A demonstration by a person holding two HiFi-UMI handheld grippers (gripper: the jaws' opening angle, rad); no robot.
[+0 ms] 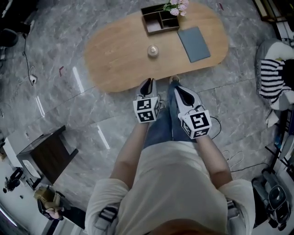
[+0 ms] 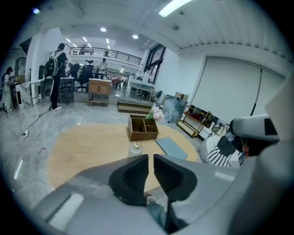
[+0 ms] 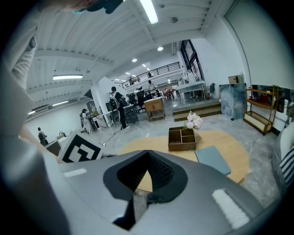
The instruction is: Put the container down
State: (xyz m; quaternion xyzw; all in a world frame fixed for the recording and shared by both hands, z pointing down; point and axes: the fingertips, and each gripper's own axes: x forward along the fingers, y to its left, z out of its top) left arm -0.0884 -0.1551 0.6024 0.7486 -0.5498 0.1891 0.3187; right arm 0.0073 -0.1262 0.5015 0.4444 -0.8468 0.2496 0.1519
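Item: container (image 1: 153, 51), 1 small clear jar with a pale lid, standing upright near the middle of the oval wooden worktop (image 1: 115, 64), apart from everything else on it. Behind it: 1 dark wooden box (image 1: 159, 20) with compartments and a sprig of pink flowers (image 1: 177, 6) at its far corner. To its right: 1 flat grey-blue pad (image 1: 194, 43). Status, as judged: the jar appears already set down, with neither tool on it. A good finish needs the base flat, the jar well in from the worktop edge, and both tools kept low and clear so nothing tips it. Left gripper (image 1: 147, 84): held close to the person's body, short of the worktop edge; its fingers (image 2: 133, 176) are all but closed, with 1 thin slit between them and nothing in it. Right gripper (image 1: 180, 90): just beside the left; its fingers (image 3: 158, 176) meet at the tips, empty, touching nothing.
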